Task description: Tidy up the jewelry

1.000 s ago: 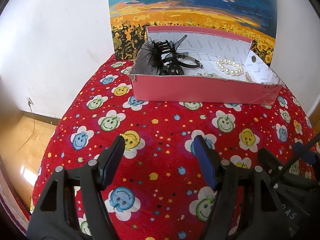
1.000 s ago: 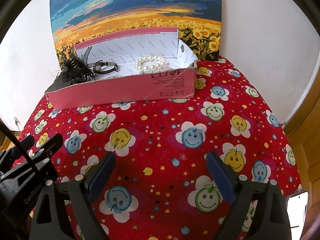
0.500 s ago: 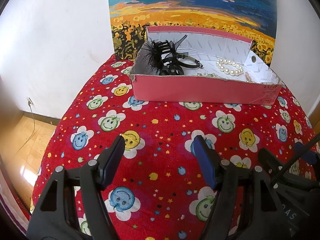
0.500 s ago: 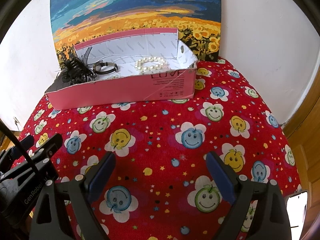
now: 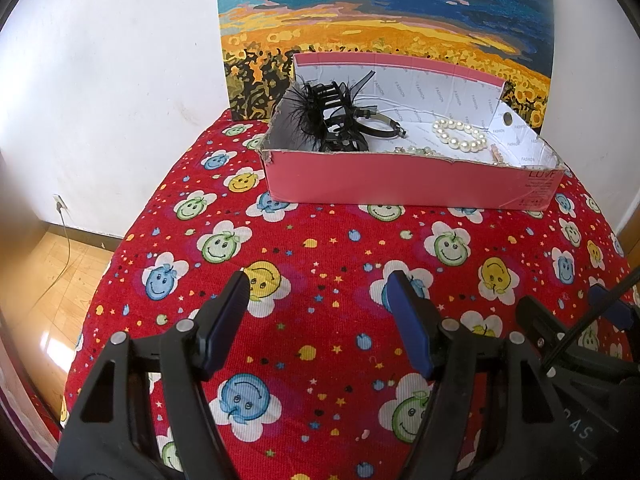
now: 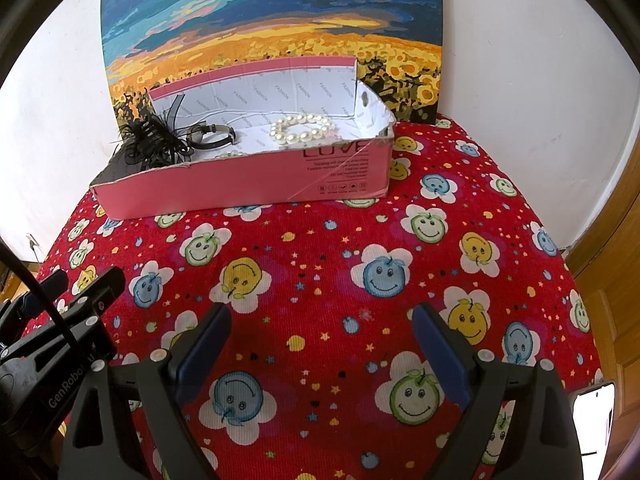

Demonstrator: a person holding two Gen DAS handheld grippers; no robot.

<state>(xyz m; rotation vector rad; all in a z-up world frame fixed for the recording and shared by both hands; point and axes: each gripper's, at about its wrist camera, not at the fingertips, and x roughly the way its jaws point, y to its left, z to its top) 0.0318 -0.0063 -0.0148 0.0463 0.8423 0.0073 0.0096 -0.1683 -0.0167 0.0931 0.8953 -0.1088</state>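
Nothing has changed over the last second: both views match the earlier ones, with every item in the same place and both grippers motionless.

The left gripper hangs over the red smiley-print cloth with its jaws spread apart and nothing between them. The right gripper is likewise released and empty, tilted down at the cloth beside the left one, which shows at the lower left edge of its view.

The jewelry all lies inside the pink box at the far side of the tabletop, against the sunflower painting. At the box's left end sits a black feathered hairpiece tangled with a dark band. Toward the right end lies a pearl bracelet, and a second, smaller string of pearls rests just behind the near wall, partly hidden. No loose piece shows on the cloth.

Judging from this, the pause is either the start, before anything is lifted out and sorted, or the end, with everything already gathered. The frames do not say which. If sorting is still to come, the tangled black pieces look hardest to separate; the bracelet sits clear and is the easier first pick.
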